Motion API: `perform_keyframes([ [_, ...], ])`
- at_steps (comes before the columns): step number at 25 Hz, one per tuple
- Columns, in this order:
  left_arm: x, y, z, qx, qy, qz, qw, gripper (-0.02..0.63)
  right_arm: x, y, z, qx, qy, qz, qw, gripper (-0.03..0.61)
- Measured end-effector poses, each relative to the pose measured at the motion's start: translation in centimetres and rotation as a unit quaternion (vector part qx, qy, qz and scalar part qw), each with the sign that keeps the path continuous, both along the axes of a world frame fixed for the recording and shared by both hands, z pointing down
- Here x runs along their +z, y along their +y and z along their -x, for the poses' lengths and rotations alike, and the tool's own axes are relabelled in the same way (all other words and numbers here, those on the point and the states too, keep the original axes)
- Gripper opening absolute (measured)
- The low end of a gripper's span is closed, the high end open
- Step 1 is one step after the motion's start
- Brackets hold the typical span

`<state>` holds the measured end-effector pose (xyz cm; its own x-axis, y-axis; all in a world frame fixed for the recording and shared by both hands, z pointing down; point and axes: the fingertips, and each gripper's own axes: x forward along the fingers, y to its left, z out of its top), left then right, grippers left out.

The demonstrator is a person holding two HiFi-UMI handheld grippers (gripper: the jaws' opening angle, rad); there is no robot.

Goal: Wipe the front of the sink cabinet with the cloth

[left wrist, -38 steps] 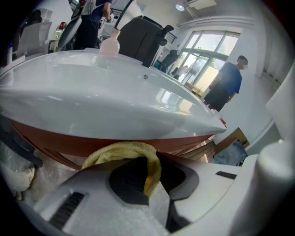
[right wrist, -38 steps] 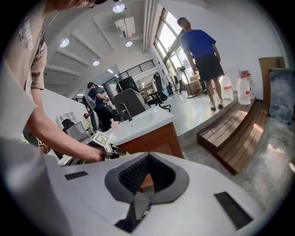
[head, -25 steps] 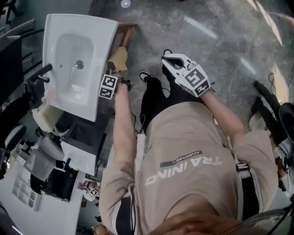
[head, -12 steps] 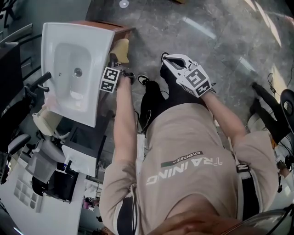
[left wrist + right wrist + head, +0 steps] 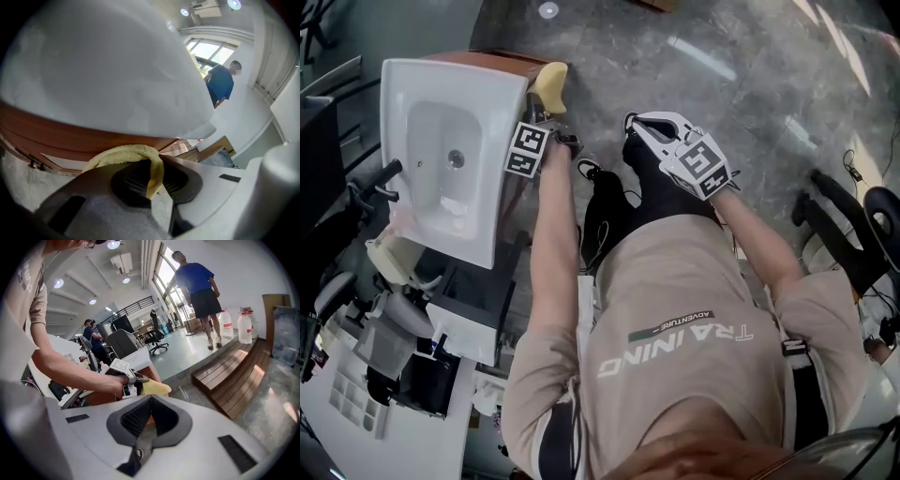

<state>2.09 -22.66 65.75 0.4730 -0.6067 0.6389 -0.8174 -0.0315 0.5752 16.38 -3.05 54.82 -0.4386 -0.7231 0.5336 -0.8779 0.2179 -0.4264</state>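
The white sink basin point(image 5: 450, 159) sits on a brown wooden cabinet point(image 5: 502, 58) at the left of the head view. My left gripper point(image 5: 546, 105) is shut on a yellow cloth point(image 5: 550, 82), which lies against the cabinet's far front corner, just under the basin rim. In the left gripper view the cloth point(image 5: 126, 153) bulges out of the left gripper point(image 5: 152, 176) and presses on the brown cabinet front point(image 5: 70, 138) below the basin's underside point(image 5: 103, 79). My right gripper point(image 5: 637, 124) hangs shut and empty over the floor, to the right of the cabinet. The right gripper view shows that gripper point(image 5: 150, 416) with its jaws together.
A low wooden pallet point(image 5: 234, 371) lies on the grey stone floor, with water jugs point(image 5: 243, 326) behind it. A person in a blue shirt point(image 5: 197, 282) stands further off. Desks, a chair and boxes point(image 5: 384, 337) crowd the left side beyond the sink.
My left gripper has slid the cloth along the cabinet front toward its far corner. The right gripper has hardly moved.
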Motion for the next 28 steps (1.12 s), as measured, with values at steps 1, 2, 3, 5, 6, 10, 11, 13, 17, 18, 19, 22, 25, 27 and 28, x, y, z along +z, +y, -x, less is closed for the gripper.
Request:
perform_keyframes([
  [1, 0.0, -0.2, -0.5, -0.001, 0.004, -0.003, 1.0000, 0.040, 0.1, 0.1, -0.2, 0.000, 0.001, 0.001, 1.000, 0.012],
  [2, -0.1, -0.3, -1.0, 0.000, 0.008, -0.007, 0.9999, 0.040, 0.2, 0.2, -0.3, 0.001, 0.002, 0.002, 1.000, 0.012],
  [3, -0.2, -0.5, -1.6, 0.003, 0.011, -0.012, 0.9999, 0.040, 0.3, 0.2, -0.4, 0.001, 0.002, 0.004, 1.000, 0.012],
  [5, -0.4, -0.9, -2.9, 0.019, 0.016, -0.023, 0.9994, 0.040, 0.5, 0.5, -0.7, 0.003, 0.002, 0.007, 1.000, 0.012],
  [6, -0.5, -1.1, -3.6, 0.030, 0.018, -0.027, 0.9990, 0.040, 0.6, 0.6, -0.8, 0.004, 0.003, 0.008, 1.000, 0.012],
  [10, -1.0, -0.9, -5.3, 0.060, 0.027, -0.031, 0.9974, 0.040, 0.9, 1.5, -0.9, 0.001, 0.004, 0.014, 1.000, 0.012],
  [11, -1.1, -0.7, -5.4, 0.063, 0.029, -0.032, 0.9971, 0.040, 1.0, 1.7, -0.8, -0.001, 0.005, 0.014, 1.000, 0.012],
  [13, -1.4, 0.2, -5.6, 0.071, 0.033, -0.032, 0.9964, 0.040, 1.0, 2.1, -0.4, -0.001, 0.008, 0.013, 1.000, 0.012],
  [17, -1.5, 3.2, -4.0, 0.092, 0.028, -0.025, 0.9950, 0.040, 0.8, 2.4, 1.7, -0.005, 0.005, 0.009, 1.000, 0.012],
  [18, -1.5, 4.1, -3.2, 0.095, 0.024, -0.024, 0.9949, 0.040, 0.8, 2.3, 2.4, -0.009, 0.005, 0.009, 1.000, 0.012],
  [19, -1.5, 5.0, -2.3, 0.096, 0.019, -0.023, 0.9949, 0.040, 0.8, 2.4, 3.2, -0.013, 0.004, 0.009, 1.000, 0.013],
  [22, -1.4, 8.6, 1.6, 0.089, -0.003, -0.015, 0.9959, 0.040, 1.1, 3.1, 6.0, -0.034, -0.001, 0.011, 0.999, 0.012],
  [25, -0.6, 12.2, 6.8, 0.063, -0.011, 0.006, 0.9979, 0.040, 1.7, 3.8, 9.3, -0.057, -0.004, 0.016, 0.998, 0.012],
  [27, 0.1, 14.1, 11.0, 0.041, -0.021, 0.020, 0.9987, 0.040, 2.1, 4.2, 11.8, -0.072, -0.007, 0.018, 0.997, 0.012],
  [28, 0.4, 14.9, 13.2, 0.032, -0.027, 0.024, 0.9988, 0.040, 2.2, 4.3, 13.1, -0.079, -0.009, 0.019, 0.997, 0.012],
])
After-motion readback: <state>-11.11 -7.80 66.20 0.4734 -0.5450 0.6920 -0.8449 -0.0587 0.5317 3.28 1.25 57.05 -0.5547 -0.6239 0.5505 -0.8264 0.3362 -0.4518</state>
